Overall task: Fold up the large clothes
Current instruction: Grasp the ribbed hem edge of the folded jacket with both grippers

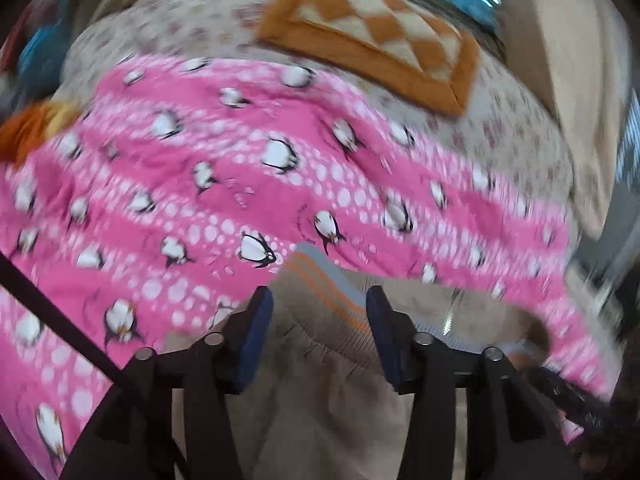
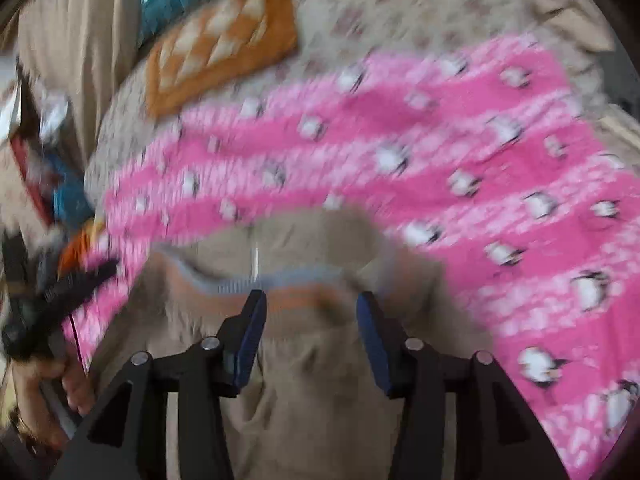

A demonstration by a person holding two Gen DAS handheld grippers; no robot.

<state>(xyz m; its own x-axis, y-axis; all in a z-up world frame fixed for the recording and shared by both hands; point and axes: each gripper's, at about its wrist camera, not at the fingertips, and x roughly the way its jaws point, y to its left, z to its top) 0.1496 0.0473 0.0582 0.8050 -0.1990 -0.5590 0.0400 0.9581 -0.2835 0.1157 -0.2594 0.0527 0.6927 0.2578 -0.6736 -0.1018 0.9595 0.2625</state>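
Observation:
A beige garment [image 1: 320, 400] [image 2: 312, 400] with a grey and orange ribbed band [image 1: 324, 288] [image 2: 240, 284] and a zip [image 2: 255, 256] lies on a pink penguin blanket [image 1: 240, 160] [image 2: 440, 140]. My left gripper [image 1: 319, 294] hangs just over the band, open, its blue pads apart and pressing nothing. Over the same band, my right gripper [image 2: 311, 297] is open too, with cloth below its fingers, not pinched. Each view shows the other gripper at its edge [image 1: 572, 396] [image 2: 40, 300], held by a hand [image 2: 40, 380]. Both views are blurred.
The blanket covers a bed with a flowered sheet [image 1: 500, 120] [image 2: 400, 0]. An orange and cream checked cushion [image 1: 372, 36] [image 2: 220, 48] lies at the far side. Beige curtains [image 1: 576, 80] [image 2: 80, 40] hang beyond the bed. Something orange [image 1: 28, 132] sits at the blanket's edge.

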